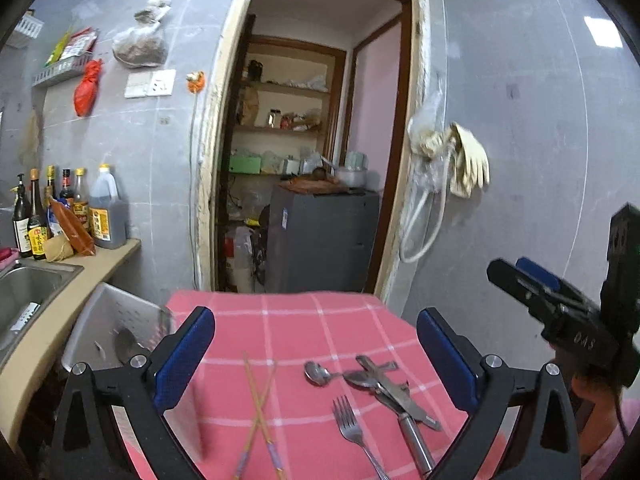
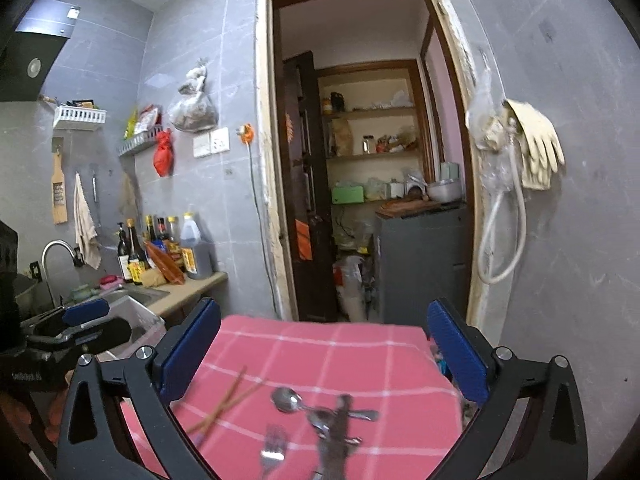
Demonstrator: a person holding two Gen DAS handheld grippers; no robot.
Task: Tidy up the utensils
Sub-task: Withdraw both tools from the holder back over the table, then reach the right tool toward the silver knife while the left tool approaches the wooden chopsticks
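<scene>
A pink checked cloth (image 1: 304, 320) covers a small table. On it lie crossed chopsticks (image 1: 260, 408), a fork (image 1: 352, 428), a spoon (image 1: 318, 373) and a pile of a knife and spoons (image 1: 392, 388). My left gripper (image 1: 316, 354) is open and empty above them. My right gripper (image 2: 324, 354) is open and empty above the same cloth (image 2: 320, 344); it also shows at the right of the left wrist view (image 1: 532, 284). In the right wrist view the chopsticks (image 2: 228, 404), fork (image 2: 272, 450), spoon (image 2: 286, 399) and knife pile (image 2: 336, 428) look blurred.
A white perforated basket (image 1: 116, 320) stands left of the table, beside a counter with a steel sink (image 1: 24, 292) and sauce bottles (image 1: 72, 212). An open doorway (image 1: 316, 160) to a pantry is straight ahead. Gloves (image 1: 468, 160) hang on the right wall.
</scene>
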